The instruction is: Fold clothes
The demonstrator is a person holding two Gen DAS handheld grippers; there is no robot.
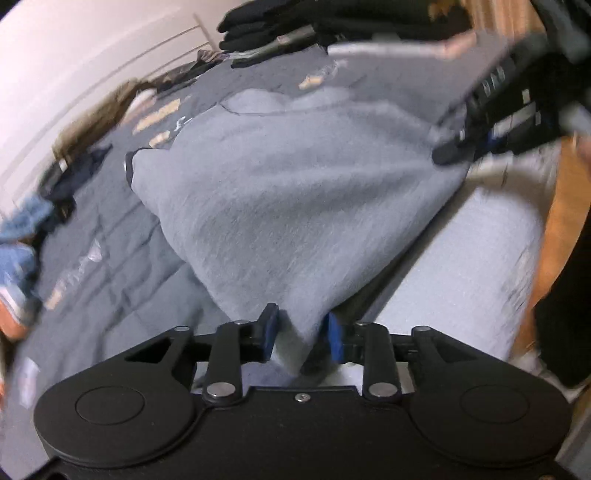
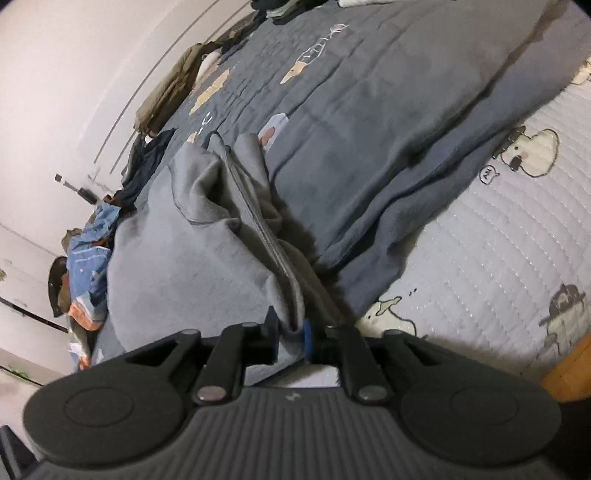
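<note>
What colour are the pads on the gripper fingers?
Blue pads, best in the left wrist view.

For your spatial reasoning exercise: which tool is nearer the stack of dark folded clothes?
Right. In the left wrist view, the right tool grips the grey garment just below the dark stack; the left tool holds its near corner, farther away.

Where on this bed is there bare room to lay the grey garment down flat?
Both grippers, left and right, are shut on the grey garment. The dark grey quilt is free between the garment and the cartoon-print sheet; that sheet is bare too. Crowded: the blue clothes pile by the wall and the black folded stack at the far end.
</note>
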